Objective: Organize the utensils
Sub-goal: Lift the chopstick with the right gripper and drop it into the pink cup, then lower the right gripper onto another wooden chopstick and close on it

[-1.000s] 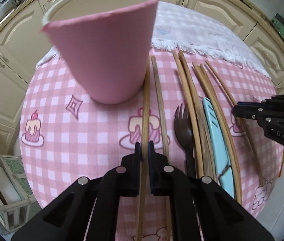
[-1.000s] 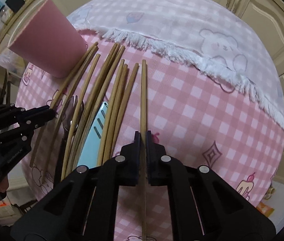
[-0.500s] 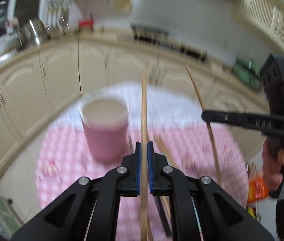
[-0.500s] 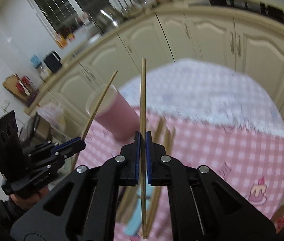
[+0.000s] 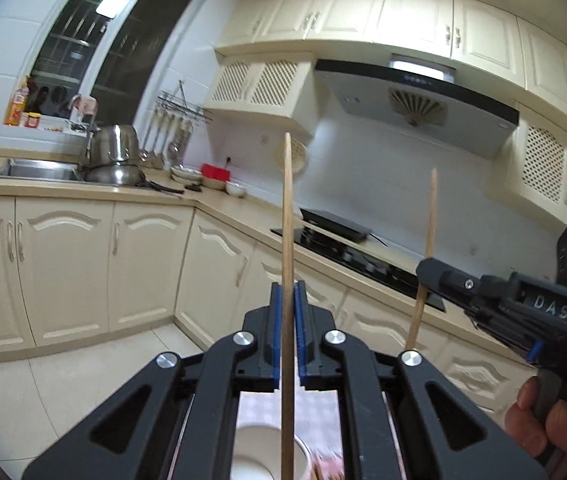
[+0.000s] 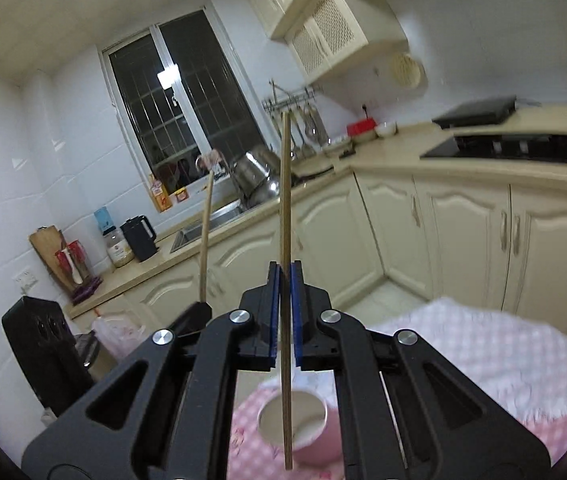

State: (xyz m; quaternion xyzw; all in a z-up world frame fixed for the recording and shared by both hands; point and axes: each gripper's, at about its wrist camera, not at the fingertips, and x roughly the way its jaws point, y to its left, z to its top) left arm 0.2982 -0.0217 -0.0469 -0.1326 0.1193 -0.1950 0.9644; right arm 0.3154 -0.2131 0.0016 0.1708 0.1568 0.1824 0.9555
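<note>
Two chopsticks are held upright, one pinched mid-shaft in each closed claw: left claw (image 5: 287, 312) on its chopstick (image 5: 288, 216), right claw (image 6: 284, 292) on its chopstick (image 6: 285, 200). Light, stiff, probably slippery. Pink cup (image 6: 311, 436) sits at the frame bottom.

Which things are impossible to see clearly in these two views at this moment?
- Other utensils on the table: hidden in both views behind the tongs' bodies.
- Pink cup: in the left wrist view only its rim shows, cut by the bottom edge.
- Lower tip of the left chopstick: runs off the bottom edge.
- Tablecloth pattern: blurred.
- Right chopstick tip: whether inside the cup cannot be told.
</note>
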